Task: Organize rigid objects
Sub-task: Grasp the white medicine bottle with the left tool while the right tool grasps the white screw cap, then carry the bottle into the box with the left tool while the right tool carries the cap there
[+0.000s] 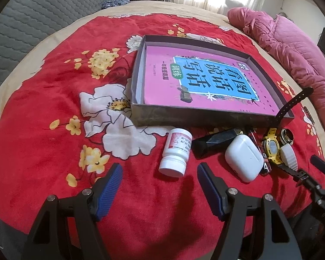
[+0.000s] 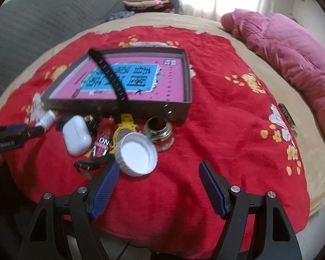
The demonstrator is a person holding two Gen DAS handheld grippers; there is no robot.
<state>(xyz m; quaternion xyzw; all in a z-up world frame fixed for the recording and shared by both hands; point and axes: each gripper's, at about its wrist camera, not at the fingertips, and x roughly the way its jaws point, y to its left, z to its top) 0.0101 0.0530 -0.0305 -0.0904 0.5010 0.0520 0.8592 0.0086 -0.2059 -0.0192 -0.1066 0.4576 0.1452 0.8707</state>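
Red plush blanket point(image 1: 54, 99) with white and yellow flowers covers the bed, and on it a shallow grey box point(image 1: 138, 99) sits at frame centre, holding only a pink workbook point(image 1: 160, 80). By my reading the sorting has barely begun: every small item lies outside, in a row along the box's lower wall. In the left wrist view that row runs from a white pill bottle point(image 1: 176, 155) on its side, past a black faceted object point(image 1: 214, 140) and a white earbud case point(image 1: 243, 161), to a yellow watch point(image 1: 270, 149) whose black strap leans up over the box corner. The right wrist view adds a red packet point(image 2: 103, 139), a white ribbed cap point(image 2: 136, 155) lying hollow side up and a brass fitting point(image 2: 160, 134) (its exact kind is unclear). All look hard and light.

The left gripper point(image 1: 160, 192) hovers spread wide below the bottle, holding nothing. The right gripper point(image 2: 158, 191) is likewise wide apart and empty, its left pad just beside the cap.
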